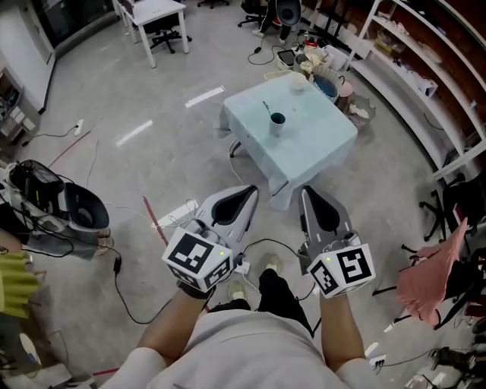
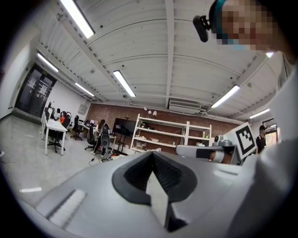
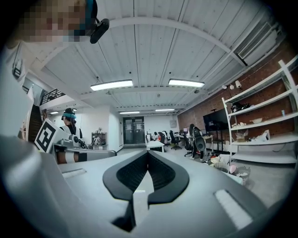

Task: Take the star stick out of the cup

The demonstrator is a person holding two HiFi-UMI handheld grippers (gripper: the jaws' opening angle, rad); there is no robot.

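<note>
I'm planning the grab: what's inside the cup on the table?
A thin stick leans up and left out of the cup. Its lower end is hidden below the rim; other contents are too small to tell.

1. The person is wearing a pale, short-sleeved shirt (image 1: 247, 346), dark trousers (image 1: 279, 292) and light shoes (image 1: 271, 264).
2. A small black camera (image 2: 201, 27) is sitting at the person's head on a teal band (image 2: 218, 9).
3. The left gripper (image 1: 249, 190) is showing a smooth light-grey shell that tapers to a point, with a dark hollow lined by black ridged pads (image 2: 167, 174).
4. The right gripper (image 1: 306, 191) is showing the same grey shell and black ribbed lining (image 3: 128, 175).
5. Each gripper is carrying a white cube at its near end, printed with bold black square markers: the left cube (image 1: 199, 260) and the right cube (image 1: 342, 270).
6. A pale rectangular strip (image 3: 230, 207) is running along the right gripper's shell.
</note>
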